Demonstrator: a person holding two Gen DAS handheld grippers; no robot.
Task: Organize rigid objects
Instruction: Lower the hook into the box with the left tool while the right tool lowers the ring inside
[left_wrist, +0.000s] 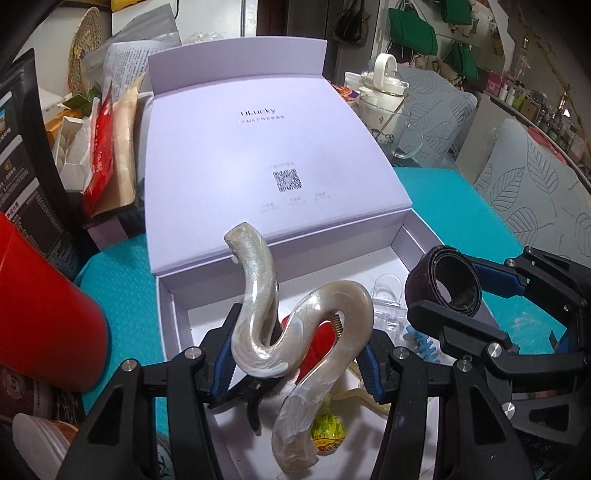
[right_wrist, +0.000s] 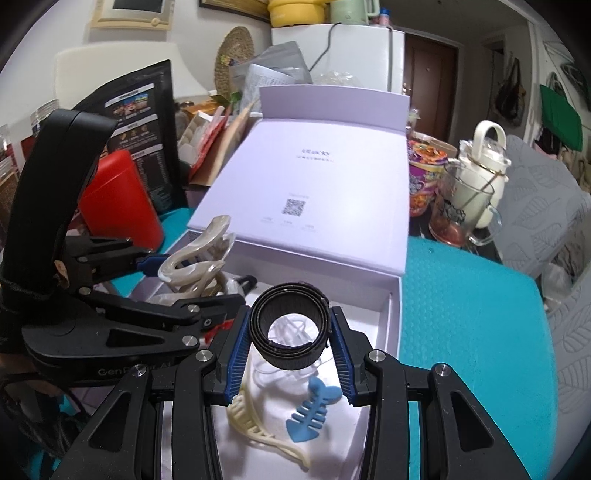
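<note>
Teal table, lilac box (left_wrist: 173, 306) open below both claws.
Left claw (left_wrist: 295, 360) grips pearly clip (left_wrist: 295, 332); right claw (right_wrist: 290, 352) clamps black strap roll (right_wrist: 290, 325), directly over it.

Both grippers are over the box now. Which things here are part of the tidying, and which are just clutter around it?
Job: pearl hair claw in left gripper; black strap roll in right gripper; lavender box; blue fishbone piece.

Clutter: red canister; glass pitcher; black pouch.

hair claw (left_wrist: 295, 328): glossy pearly plastic | strap roll (right_wrist: 290, 328): matt black fuzzy fabric | box (left_wrist: 280, 155): smooth matt lilac card | fish winder (right_wrist: 312, 408): matt blue rubbery | mat (right_wrist: 476, 332): dimpled teal
</note>
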